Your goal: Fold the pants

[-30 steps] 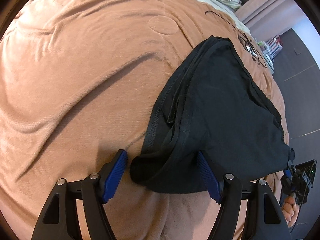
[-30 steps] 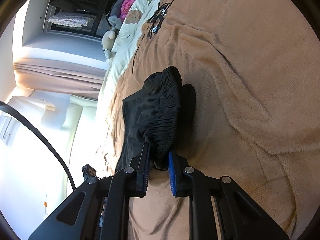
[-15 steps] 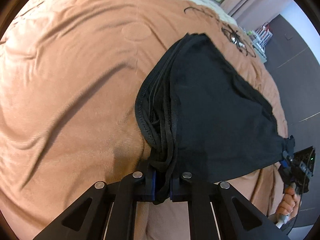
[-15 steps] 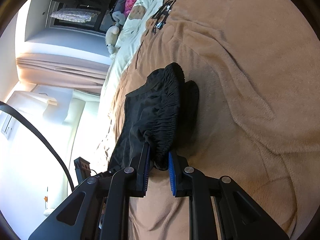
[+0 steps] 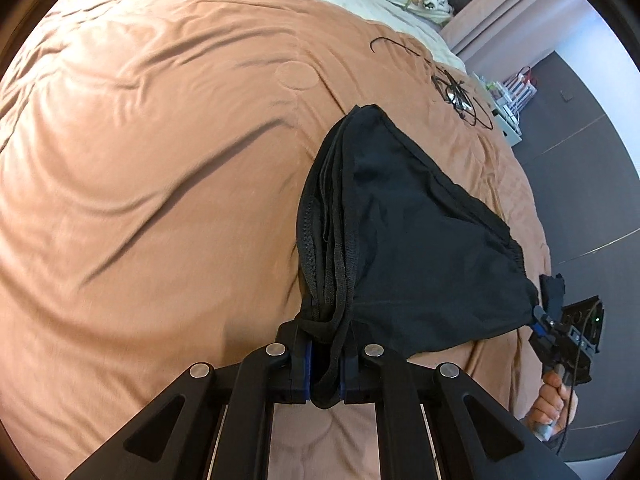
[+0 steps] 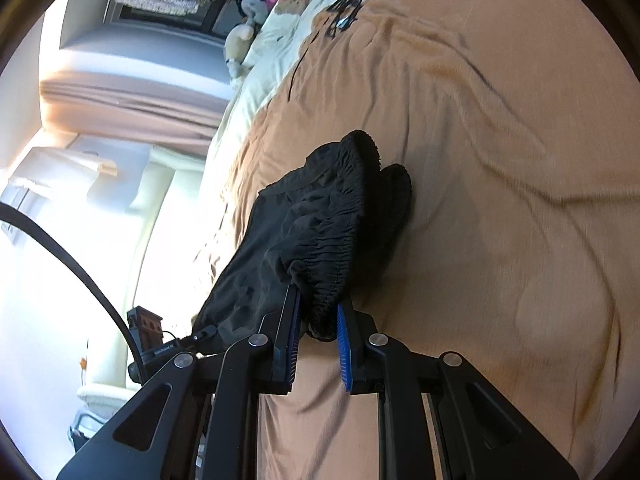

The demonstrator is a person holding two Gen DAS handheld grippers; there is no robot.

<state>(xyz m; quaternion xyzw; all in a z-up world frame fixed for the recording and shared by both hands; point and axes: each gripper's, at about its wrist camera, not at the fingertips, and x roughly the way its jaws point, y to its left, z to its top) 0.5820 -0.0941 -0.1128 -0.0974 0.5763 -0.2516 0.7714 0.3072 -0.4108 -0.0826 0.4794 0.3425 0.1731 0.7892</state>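
Black pants (image 5: 420, 240) hang stretched above the bed (image 5: 160, 160), the left gripper (image 5: 326, 360) pinching the hem end, the right gripper (image 6: 316, 320) clamping the waistband end.

Folded black fabric pants (image 5: 420, 240) on rumpled tan fleece blanket (image 5: 160, 160), stretched between left gripper (image 5: 326, 368) at hem end and right gripper (image 6: 316, 332) at elastic waistband. Tangled black cable (image 5: 460, 96) on blanket beyond pants.
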